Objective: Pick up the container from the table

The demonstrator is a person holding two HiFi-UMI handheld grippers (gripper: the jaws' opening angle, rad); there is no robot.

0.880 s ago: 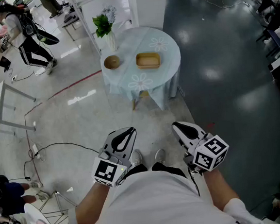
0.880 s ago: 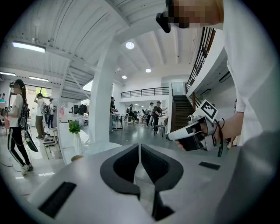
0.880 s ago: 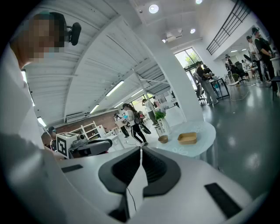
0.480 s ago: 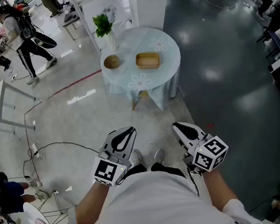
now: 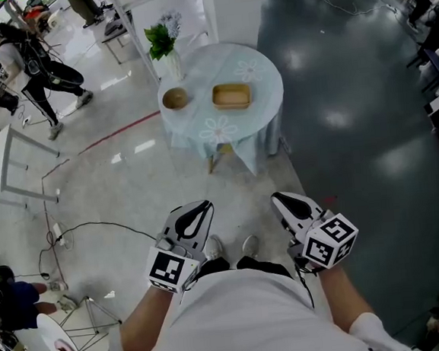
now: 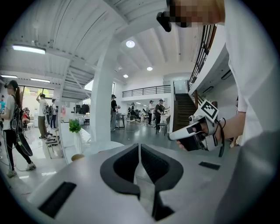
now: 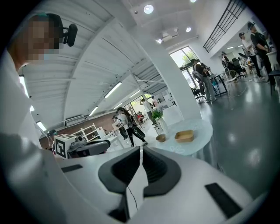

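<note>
Our left hand-held gripper point(image 5: 196, 211) has its jaws pressed together on nothing and hangs low, close to us. Far ahead on the round counter point(image 5: 265, 90) stand a small bowl point(image 5: 175, 98) and, near on its right, the container point(image 5: 232, 96), a shallow wooden tray. Our right hand-held gripper point(image 5: 283, 201) is pressed together and empty too. If we arrive without spreading the jaws, we may push the tray into the bowl.

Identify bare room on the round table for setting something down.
Bare cloth lies right of the rectangular wooden container and along the near edge of the round blue-clothed table. Crowded left: round wooden bowl, white vase of greenery.
</note>
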